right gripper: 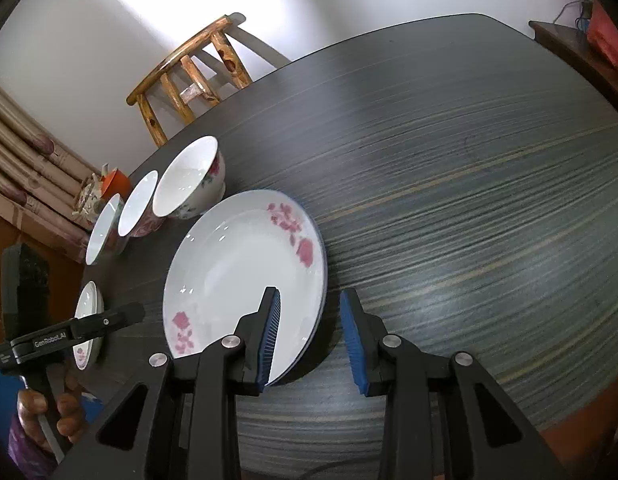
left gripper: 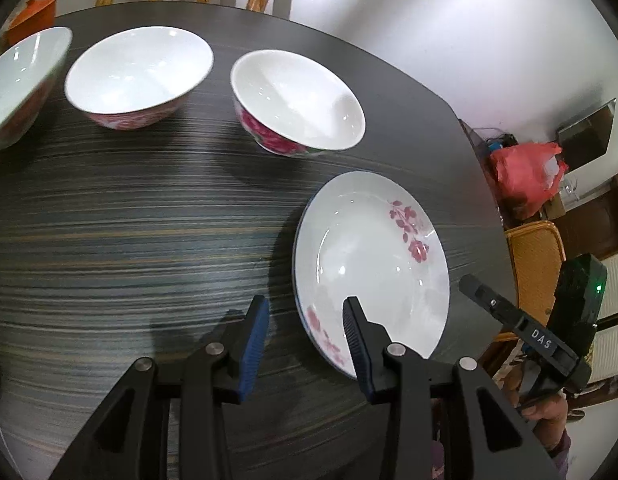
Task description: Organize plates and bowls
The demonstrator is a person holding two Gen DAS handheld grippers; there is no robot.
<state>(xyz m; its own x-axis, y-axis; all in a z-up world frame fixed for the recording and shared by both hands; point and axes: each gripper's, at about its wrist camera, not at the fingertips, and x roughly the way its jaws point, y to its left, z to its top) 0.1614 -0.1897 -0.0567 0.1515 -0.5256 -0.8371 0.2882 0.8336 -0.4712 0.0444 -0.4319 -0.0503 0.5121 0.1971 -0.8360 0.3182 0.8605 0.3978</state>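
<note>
A white plate with pink roses (left gripper: 369,256) lies on the dark striped table (left gripper: 129,240), apparently stacked on another plate. My left gripper (left gripper: 305,320) is open, its jaws either side of the plate's near left rim. My right gripper (right gripper: 311,316) is open, straddling the same plate (right gripper: 237,264) at its near right rim. Three white bowls with rose patterns stand in a row behind: one (left gripper: 297,100), a second (left gripper: 137,76) and a third (left gripper: 21,80). In the right wrist view they show as (right gripper: 189,180), (right gripper: 137,204), (right gripper: 103,228). A small plate (right gripper: 87,312) lies at the left edge.
A wooden chair (right gripper: 193,72) stands behind the table. An orange box (left gripper: 31,16) and a floral teapot (right gripper: 89,200) sit near the far corner. A red bag (left gripper: 525,176) lies on a side cabinet to the right. The other hand-held gripper (left gripper: 521,324) shows at the right.
</note>
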